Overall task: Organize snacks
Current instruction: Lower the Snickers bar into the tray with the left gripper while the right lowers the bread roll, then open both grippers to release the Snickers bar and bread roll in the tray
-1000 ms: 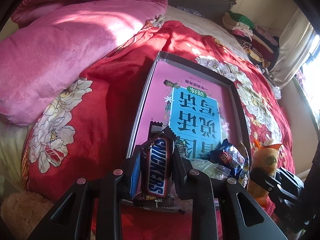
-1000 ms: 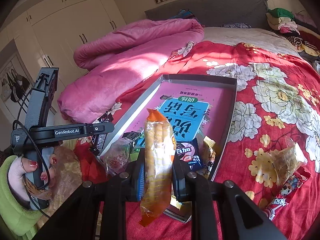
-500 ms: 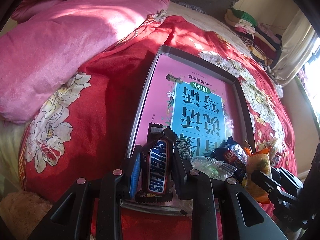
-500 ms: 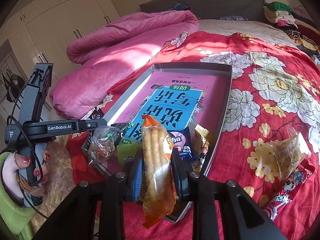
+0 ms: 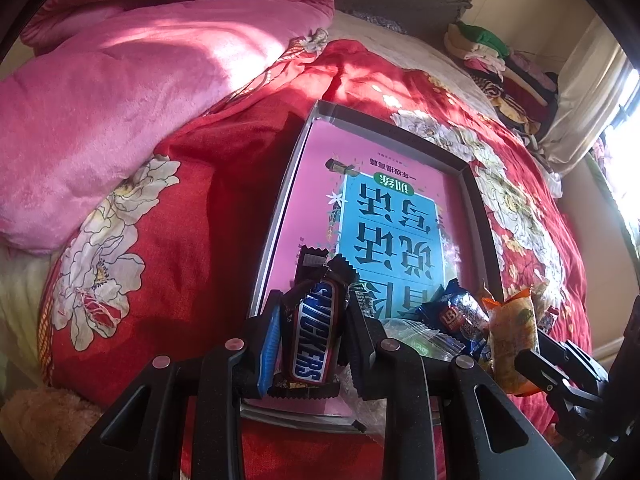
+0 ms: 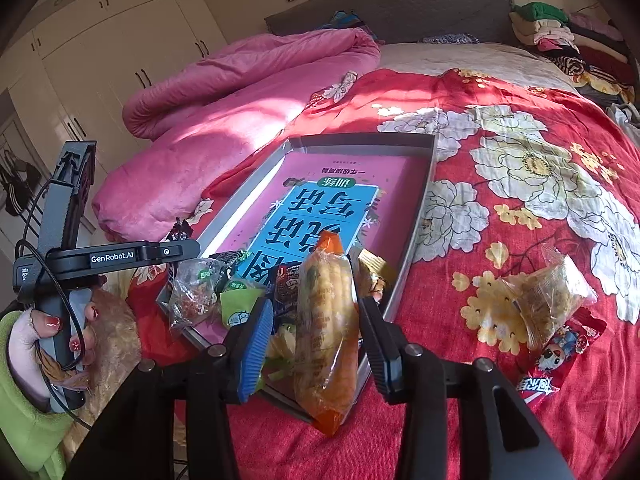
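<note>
A grey tray (image 5: 280,216) lined with a pink and blue book lies on the red floral bedspread; it also shows in the right wrist view (image 6: 416,216). My left gripper (image 5: 310,344) is shut on a Snickers bar (image 5: 314,340), held upright over the tray's near left corner. My right gripper (image 6: 314,340) has opened around an orange corn snack bag (image 6: 326,328), which rests over the tray's near edge among several small snack packs (image 6: 200,292). The same bag shows in the left wrist view (image 5: 512,340).
A pink quilt (image 6: 224,112) is heaped left of the tray. A clear bag of biscuits (image 6: 540,300) and a red candy pack (image 6: 556,360) lie on the bedspread right of the tray. Folded clothes (image 6: 560,32) are stacked at the far right.
My right gripper has lowered the corn snack bag to the tray's near edge and its jaws have spread apart. My left gripper has moved slightly forward with the Snickers bar.
</note>
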A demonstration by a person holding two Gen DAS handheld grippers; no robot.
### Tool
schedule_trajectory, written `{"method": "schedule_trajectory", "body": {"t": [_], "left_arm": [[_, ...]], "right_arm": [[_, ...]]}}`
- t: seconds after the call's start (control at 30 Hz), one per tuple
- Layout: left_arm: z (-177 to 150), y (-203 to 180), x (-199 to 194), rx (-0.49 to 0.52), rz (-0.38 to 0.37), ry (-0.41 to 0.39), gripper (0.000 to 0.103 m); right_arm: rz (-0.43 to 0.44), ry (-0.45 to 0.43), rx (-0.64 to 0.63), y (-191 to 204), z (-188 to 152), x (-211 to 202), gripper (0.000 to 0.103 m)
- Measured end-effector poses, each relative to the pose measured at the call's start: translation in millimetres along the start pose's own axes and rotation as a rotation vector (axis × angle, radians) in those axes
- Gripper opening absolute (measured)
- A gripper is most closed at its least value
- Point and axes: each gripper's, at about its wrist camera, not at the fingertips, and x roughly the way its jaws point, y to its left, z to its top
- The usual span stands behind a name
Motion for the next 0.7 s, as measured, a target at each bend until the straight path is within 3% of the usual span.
{"method": "schedule_trajectory", "body": {"t": [0.23, 0.43, 0.7], "left_arm": [[1.0, -0.6, -2.4, 0.002, -0.004, -0.01, 0.035], [1.5, -3.6, -6.5, 0.016, -0.005, -0.026, 0.044], [1.7, -7.4, -10.7, 0.023, -0.037, -0.045, 0.048]], "right_arm": [[-0.004, 0.027, -0.001, 3.6, -14.9, -4.1, 0.047], [0.013, 0.033, -0.035, 20.1, -12.4, 4.2, 0.048], [0.02, 0.017, -0.085, 33.9, -8.9, 6.1, 0.054]]}}
